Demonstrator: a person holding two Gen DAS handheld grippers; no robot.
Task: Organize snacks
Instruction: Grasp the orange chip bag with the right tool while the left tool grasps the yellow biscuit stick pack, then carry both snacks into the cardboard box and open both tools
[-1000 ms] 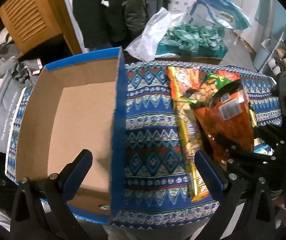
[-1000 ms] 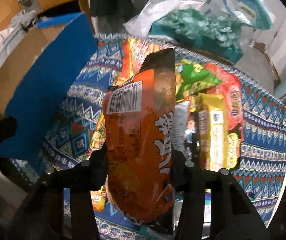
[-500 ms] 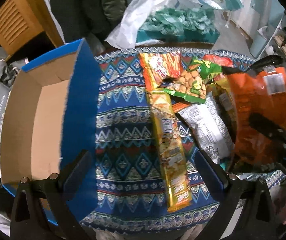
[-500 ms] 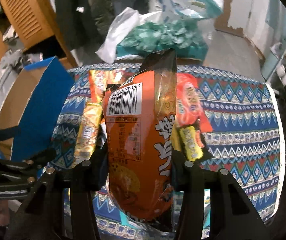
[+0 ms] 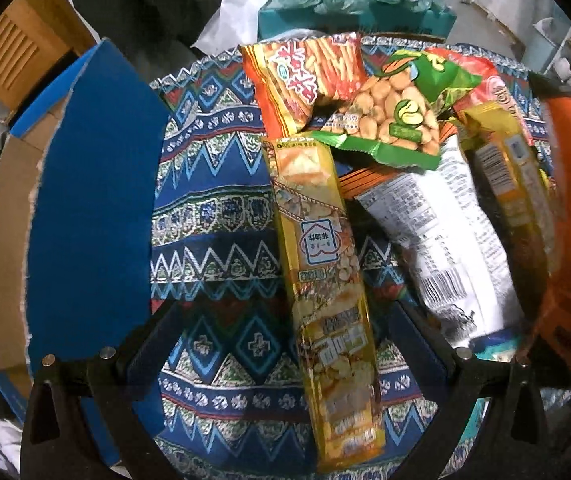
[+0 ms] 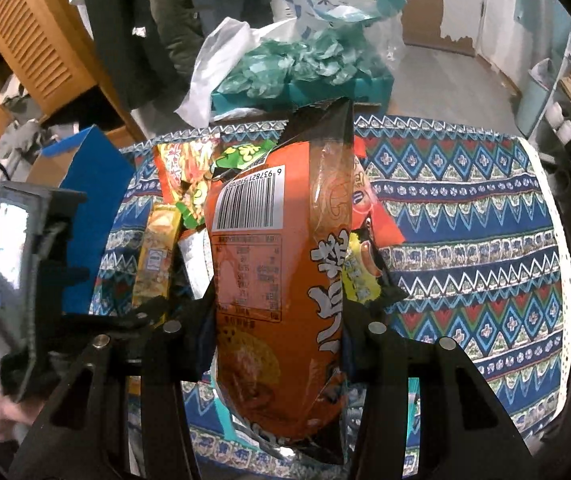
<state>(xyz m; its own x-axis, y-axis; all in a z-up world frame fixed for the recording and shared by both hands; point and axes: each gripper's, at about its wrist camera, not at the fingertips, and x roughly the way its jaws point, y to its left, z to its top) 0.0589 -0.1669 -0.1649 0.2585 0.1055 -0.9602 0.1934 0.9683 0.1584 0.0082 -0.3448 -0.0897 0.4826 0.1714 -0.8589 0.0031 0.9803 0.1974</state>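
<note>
Patterned tablecloth [image 5: 213, 216] covering the table, with an open blue cardboard box [image 5: 89, 216] at its left edge. Snack packets lie heaped right of the box: a long yellow packet [image 5: 325, 300] nearest it, a white packet [image 5: 441, 240] beside, a green nut packet [image 5: 397, 120] farther off. Left gripper [image 5: 285, 344] straddles the yellow packet, jaws spread and closing, untouched. Right gripper [image 6: 275, 320] pinches an upright orange snack bag [image 6: 281, 280] above the cloth.

The orange snack bag [image 6: 281, 280] bears a barcode numbered 6937821510105
</note>
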